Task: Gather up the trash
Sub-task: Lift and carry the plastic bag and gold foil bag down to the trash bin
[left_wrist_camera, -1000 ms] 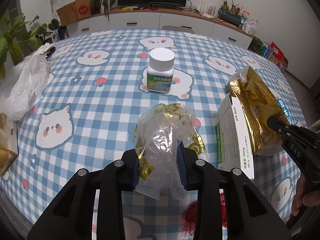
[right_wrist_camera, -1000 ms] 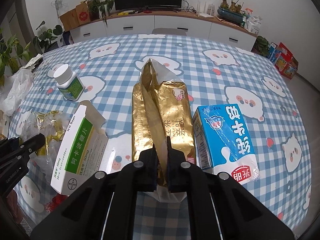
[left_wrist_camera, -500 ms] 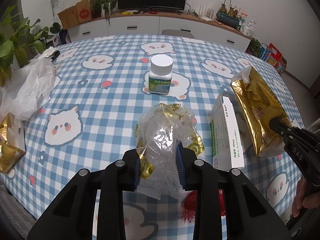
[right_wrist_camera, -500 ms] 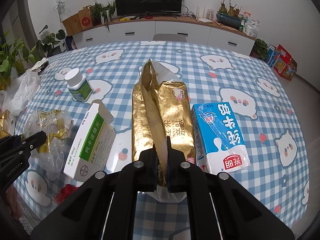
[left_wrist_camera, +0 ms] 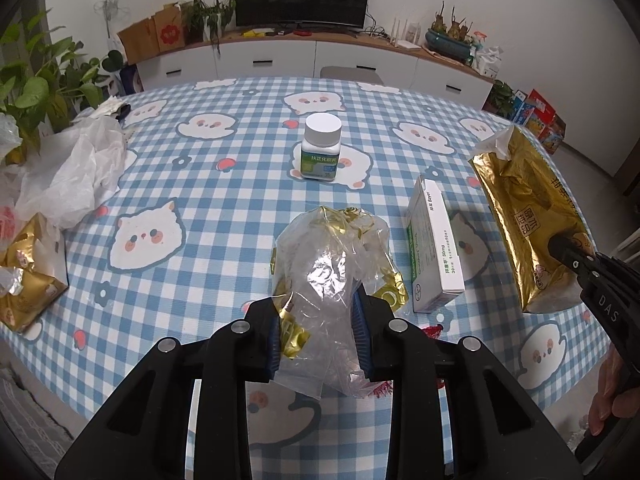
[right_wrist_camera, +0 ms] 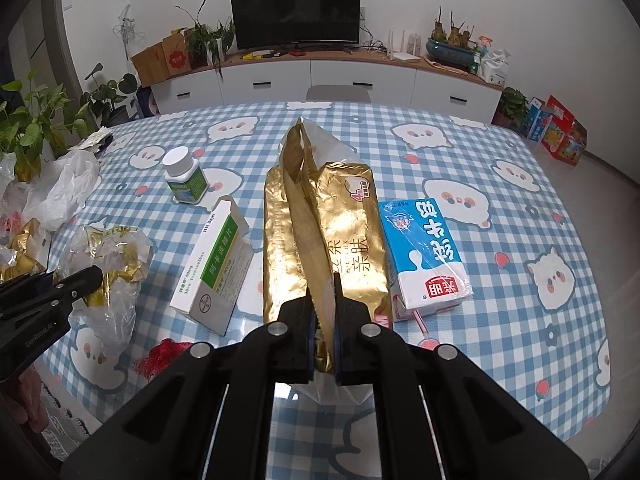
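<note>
Worktop (left_wrist_camera: pixel 224 196) w/ blue-white check cloth, cartoon animal prints. Behind it at 12 o'clock: dark TV (right_wrist_camera: pixel 296 12) on a long white cabinet (right_wrist_camera: pixel 320 80) w/ wood top. Cardboard boxes (right_wrist_camera: pixel 160 58) and potted plants (right_wrist_camera: pixel 208 40) at 10 o'clock; bonsai pot (right_wrist_camera: pixel 450 46) at 1 o'clock. Leafy plant (left_wrist_camera: pixel 36 88) at 9 o'clock. Coloured boxes (right_wrist_camera: pixel 558 130) on floor, 2 o'clock.

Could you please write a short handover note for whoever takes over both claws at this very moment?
Left claw: shut on the clear plastic wrapper, held above the table.
Right claw: shut on the gold foil bag, also lifted.
On the table: medicine box, white-capped pill bottle, milk carton, red tassel.
White plastic bag lies at the left edge, with gold wrappers beside it.
Done: two pieces grasped.
Left: deposit both, probably at the white bag, then collect the remaining items.
</note>
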The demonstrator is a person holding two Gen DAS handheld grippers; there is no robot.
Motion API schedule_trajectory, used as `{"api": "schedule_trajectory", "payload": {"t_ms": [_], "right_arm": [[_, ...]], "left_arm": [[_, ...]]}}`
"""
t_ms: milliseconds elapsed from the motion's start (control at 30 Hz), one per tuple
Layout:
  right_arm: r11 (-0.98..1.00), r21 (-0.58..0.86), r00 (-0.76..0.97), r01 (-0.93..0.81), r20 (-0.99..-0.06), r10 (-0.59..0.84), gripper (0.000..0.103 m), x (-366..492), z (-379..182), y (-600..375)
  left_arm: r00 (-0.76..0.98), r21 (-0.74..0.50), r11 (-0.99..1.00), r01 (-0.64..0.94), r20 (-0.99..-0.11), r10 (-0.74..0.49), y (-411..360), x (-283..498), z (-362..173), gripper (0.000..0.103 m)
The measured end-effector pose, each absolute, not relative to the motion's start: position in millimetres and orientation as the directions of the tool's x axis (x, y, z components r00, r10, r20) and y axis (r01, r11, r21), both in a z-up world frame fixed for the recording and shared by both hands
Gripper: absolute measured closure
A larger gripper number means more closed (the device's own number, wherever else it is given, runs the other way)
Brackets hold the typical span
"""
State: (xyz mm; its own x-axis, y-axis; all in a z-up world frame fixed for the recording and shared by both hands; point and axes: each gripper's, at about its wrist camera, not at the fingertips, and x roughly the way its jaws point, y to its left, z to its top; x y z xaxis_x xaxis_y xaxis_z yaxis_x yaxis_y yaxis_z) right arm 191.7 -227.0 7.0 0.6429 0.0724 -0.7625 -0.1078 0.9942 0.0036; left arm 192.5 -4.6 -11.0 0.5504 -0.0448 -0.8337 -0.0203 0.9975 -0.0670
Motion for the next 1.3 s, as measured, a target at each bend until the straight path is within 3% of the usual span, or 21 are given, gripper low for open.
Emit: {"api": "schedule_trajectory", "payload": {"t_ms": [533,1300], "right_arm": [[0.994,-0.009,0.66,-0.106,-0.748,0.063,0.098,139,18,-229],[0.991,0.003,0.687,-0.133,-0.72,0.094,0.098,40,21,-213]], "left_arm": [[0.583,-0.089,0.996,-0.001,-0.809,-0.071,-5,141,17,0.075],[0.616,-0.099,0.995,0.025,-0.782,-0.093,-2,49,17,0.075]]}}
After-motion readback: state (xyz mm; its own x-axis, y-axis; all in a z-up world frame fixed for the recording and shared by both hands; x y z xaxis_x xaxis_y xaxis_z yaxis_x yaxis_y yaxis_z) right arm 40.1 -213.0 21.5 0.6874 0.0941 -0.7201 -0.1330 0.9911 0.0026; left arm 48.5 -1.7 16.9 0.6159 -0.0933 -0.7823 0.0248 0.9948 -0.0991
